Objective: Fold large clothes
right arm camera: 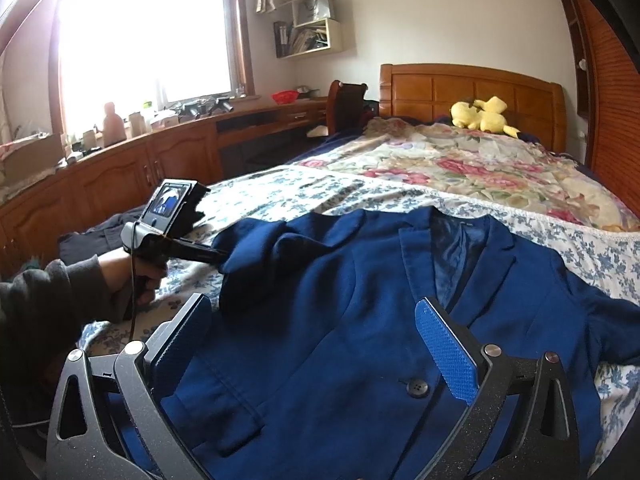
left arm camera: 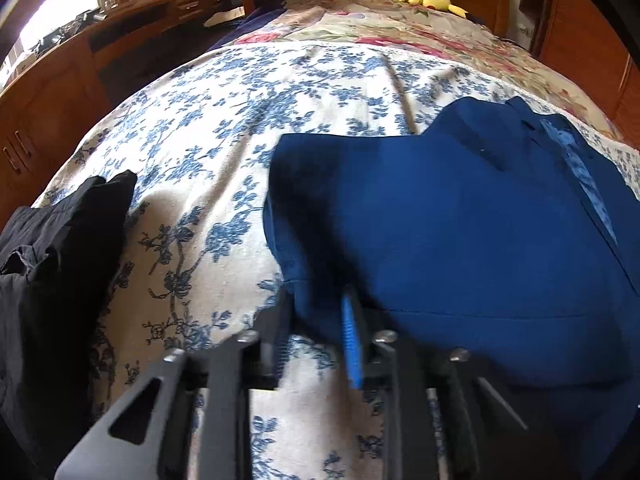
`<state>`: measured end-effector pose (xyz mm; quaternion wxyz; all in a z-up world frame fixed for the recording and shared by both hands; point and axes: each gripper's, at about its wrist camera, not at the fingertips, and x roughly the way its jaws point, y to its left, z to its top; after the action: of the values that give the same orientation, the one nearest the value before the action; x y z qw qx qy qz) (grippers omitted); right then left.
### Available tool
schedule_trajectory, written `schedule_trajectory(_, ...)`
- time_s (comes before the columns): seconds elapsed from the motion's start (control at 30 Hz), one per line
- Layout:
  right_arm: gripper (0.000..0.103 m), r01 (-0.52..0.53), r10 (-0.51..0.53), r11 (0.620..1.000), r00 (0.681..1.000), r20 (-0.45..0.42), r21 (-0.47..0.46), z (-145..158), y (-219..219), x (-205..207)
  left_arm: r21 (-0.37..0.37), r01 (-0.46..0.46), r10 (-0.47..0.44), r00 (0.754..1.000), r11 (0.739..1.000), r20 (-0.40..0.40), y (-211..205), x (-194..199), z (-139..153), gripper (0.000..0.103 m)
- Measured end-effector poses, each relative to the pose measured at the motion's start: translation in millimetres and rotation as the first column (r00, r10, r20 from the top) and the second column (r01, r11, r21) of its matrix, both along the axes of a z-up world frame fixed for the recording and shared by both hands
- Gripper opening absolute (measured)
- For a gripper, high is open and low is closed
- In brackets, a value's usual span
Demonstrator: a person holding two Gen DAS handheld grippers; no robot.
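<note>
A: What is that dark heap at the far left of the left wrist view?

B: That is black clothing [left arm camera: 60, 264]. It is lying on the bed [left arm camera: 208, 148], away from the blue jacket [left arm camera: 460, 220], so I think it is waiting its turn.

A: And the left tongs [left arm camera: 316, 320], low in the middle?

B: They are pinching the jacket's edge. The cloth is sitting between the two sides, so the person can lift that side over.

A: In the other view, who is holding that tool at the middle left?

B: A hand [right arm camera: 140, 280] in a grey sleeve [right arm camera: 48, 300].

A: Where is the jacket?

B: It is lying flat across the middle of the bed, front up, with its button [right arm camera: 418, 387] showing low down.

A: And the right tongs [right arm camera: 316, 344]?

B: They are standing wide apart above the jacket, holding nothing. I think they are getting ready to grab.
</note>
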<state>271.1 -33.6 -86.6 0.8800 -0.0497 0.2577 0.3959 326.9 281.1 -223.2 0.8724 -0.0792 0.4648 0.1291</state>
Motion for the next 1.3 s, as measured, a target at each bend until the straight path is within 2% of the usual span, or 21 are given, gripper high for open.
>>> schedule_trajectory(0.17,0.103,0.005,-0.005,1.000,1.000,0.000,-0.002,0.1,-4.1,0.9,0.043,-0.011,0.008,0.997,0.999,0.083,-17.9,-6.3,31.6,0.008)
schedule_trajectory(0.3,0.103,0.019,-0.019,1.000,1.000,0.002,-0.010,-1.2,-13.4,2.5,0.087,0.032,-0.049,0.979,0.996,0.197,-53.2,-14.5,86.6,0.008)
schedule_trajectory(0.43,0.103,0.055,-0.054,0.998,0.998,0.012,-0.021,-1.1,-30.7,3.1,0.124,0.111,-0.143,0.947,0.986,0.289,-100.6,-21.8,141.7,0.008)
schedule_trajectory(0.6,0.103,0.111,-0.110,0.993,0.994,0.029,-0.036,-0.1,-60.6,3.6,0.162,0.219,-0.264,0.895,0.962,0.359,-164.5,-26.4,189.5,0.007)
schedule_trajectory(0.77,0.103,0.173,-0.171,0.984,0.984,0.045,-0.051,2.5,-92.2,5.2,0.166,0.309,-0.350,0.851,0.936,0.391,-216.6,-27.2,213.2,0.007)
schedule_trajectory(0.9,0.103,0.220,-0.217,0.974,0.975,0.050,-0.049,7.0,-118.4,6.5,0.137,0.383,-0.403,0.812,0.914,0.422,-253.1,-33.4,228.3,0.007)
schedule_trajectory(1.03,0.103,0.268,-0.265,0.962,0.962,0.056,-0.043,11.9,-145.3,7.6,0.129,0.446,-0.455,0.776,0.885,0.438,-284.8,-48.5,234.8,0.007)
schedule_trajectory(1.17,0.103,0.299,-0.297,0.954,0.953,0.059,-0.034,15.5,-163.3,9.0,0.123,0.469,-0.472,0.765,0.874,0.437,-301.5,-67.7,230.3,0.008)
schedule_trajectory(1.3,0.103,0.320,-0.318,0.947,0.946,0.062,-0.028,18.8,-175.1,10.2,0.119,0.458,-0.464,0.789,0.881,0.403,-307.4,-80.9,216.7,0.015)
